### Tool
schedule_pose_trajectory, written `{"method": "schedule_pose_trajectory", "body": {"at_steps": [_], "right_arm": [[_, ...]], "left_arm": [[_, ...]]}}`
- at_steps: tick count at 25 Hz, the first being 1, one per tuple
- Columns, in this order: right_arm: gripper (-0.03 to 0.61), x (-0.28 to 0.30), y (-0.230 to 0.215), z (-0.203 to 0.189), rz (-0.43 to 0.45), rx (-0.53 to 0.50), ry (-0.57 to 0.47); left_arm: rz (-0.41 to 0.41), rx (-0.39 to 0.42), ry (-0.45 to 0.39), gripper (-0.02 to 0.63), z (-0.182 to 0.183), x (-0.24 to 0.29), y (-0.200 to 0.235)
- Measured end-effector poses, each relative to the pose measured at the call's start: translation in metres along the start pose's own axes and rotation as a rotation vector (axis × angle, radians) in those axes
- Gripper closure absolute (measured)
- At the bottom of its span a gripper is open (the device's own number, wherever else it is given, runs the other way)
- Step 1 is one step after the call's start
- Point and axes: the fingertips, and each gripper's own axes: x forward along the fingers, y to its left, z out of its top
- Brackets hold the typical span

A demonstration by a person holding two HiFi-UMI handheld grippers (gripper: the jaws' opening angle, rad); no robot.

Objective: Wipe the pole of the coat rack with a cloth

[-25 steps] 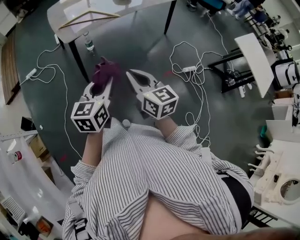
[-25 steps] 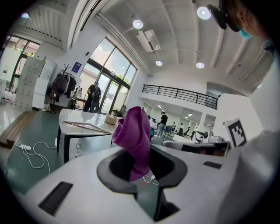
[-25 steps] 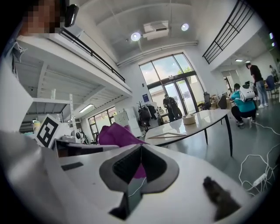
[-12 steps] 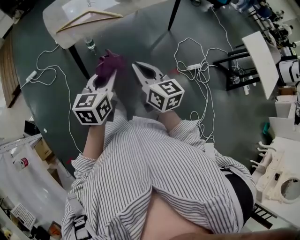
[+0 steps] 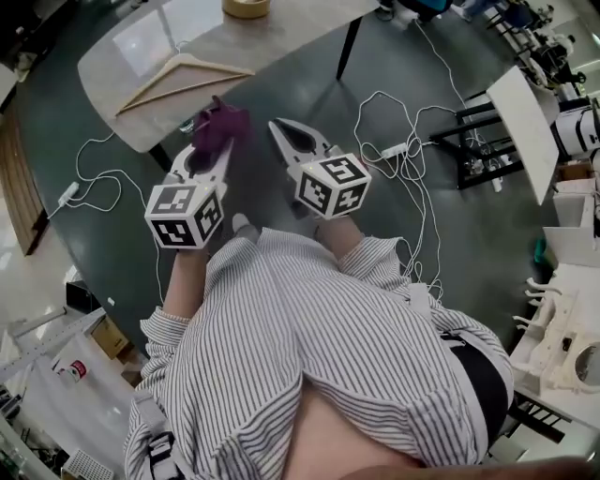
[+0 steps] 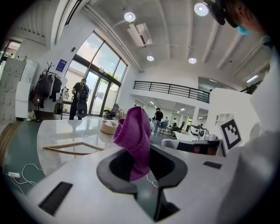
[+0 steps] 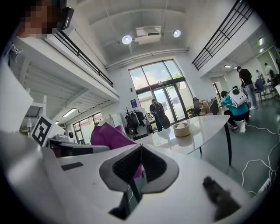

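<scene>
A purple cloth (image 5: 221,126) sticks up out of my left gripper (image 5: 212,150), which is shut on it. In the left gripper view the cloth (image 6: 134,135) hangs bunched between the jaws of that gripper (image 6: 139,153). My right gripper (image 5: 283,132) is beside it, about a hand's width to the right. It is shut with nothing held (image 7: 140,149); the cloth (image 7: 110,136) shows just behind its jaws. Both grippers are held in front of the person's striped shirt, above the dark floor. Far off by the windows stands a coat rack (image 6: 45,86) hung with dark clothes.
A pale table (image 5: 309,21) lies just ahead with a wooden hanger (image 5: 184,77) and a tape roll (image 5: 246,7) on it. White cables (image 5: 394,155) trail across the floor at right. White tables and equipment (image 5: 521,122) crowd the right side. People stand far off near the glass doors.
In the head view the table with the hanger has slid down, closer to the grippers. Both grippers keep their pose side by side, and the left still holds the cloth.
</scene>
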Motion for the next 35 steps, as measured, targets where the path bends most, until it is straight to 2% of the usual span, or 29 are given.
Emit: {"method": "schedule_pose_trajectory", "body": {"at_steps": [7,15,26,30,35], "right_arm": [[0.563,0.061,-0.021,0.007,-0.047,0.003,0.009],[0.563,0.079,-0.039,-0.01,-0.093,0.047,0.057],[0.563,0.121,-0.067,-0.012,-0.104,0.083,0.103],[0.563,0.143,-0.092,-0.007,-0.106,0.101,0.12],[0.563,0.175,-0.125,-0.003,-0.084,0.096,0.169]], "left_arm": [[-0.068,-0.013,0.018,0.52,0.018,0.044,0.048],[-0.116,-0.042,0.072,0.52,0.006,0.07,0.056],[-0.1,-0.08,0.113,0.52,0.009,0.103,0.093],[-0.091,-0.07,0.128,0.52,0.015,0.128,0.106],[-0.082,-0.097,0.162,0.52,0.016,0.171,0.119]]}}
